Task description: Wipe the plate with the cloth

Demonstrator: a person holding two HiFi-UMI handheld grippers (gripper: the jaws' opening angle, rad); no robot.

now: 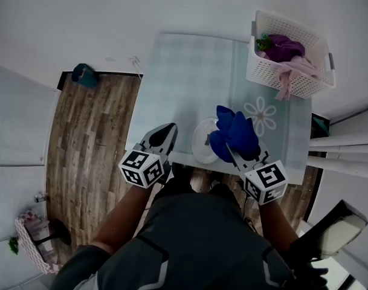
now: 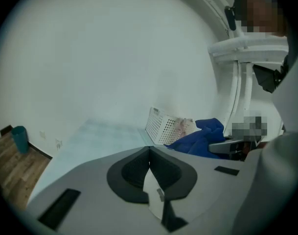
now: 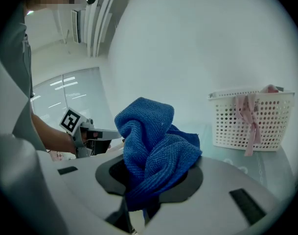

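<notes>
A small white plate (image 1: 200,142) sits at the near edge of the pale table (image 1: 184,77). My right gripper (image 1: 230,148) is shut on a bunched blue cloth (image 1: 235,132), which hangs over the plate's right side. In the right gripper view the cloth (image 3: 153,141) bulges up out of the closed jaws of that gripper (image 3: 149,180). My left gripper (image 1: 169,127) hovers just left of the plate, shut and empty. In its own view the left gripper (image 2: 149,148) has its jaws meeting, and the cloth (image 2: 200,138) shows to the right.
A white perforated basket (image 1: 289,53) with purple and pink laundry stands at the table's back right corner; it also shows as the basket (image 2: 166,126) and the basket (image 3: 246,119). A teal object (image 1: 85,75) sits on the wood floor at left.
</notes>
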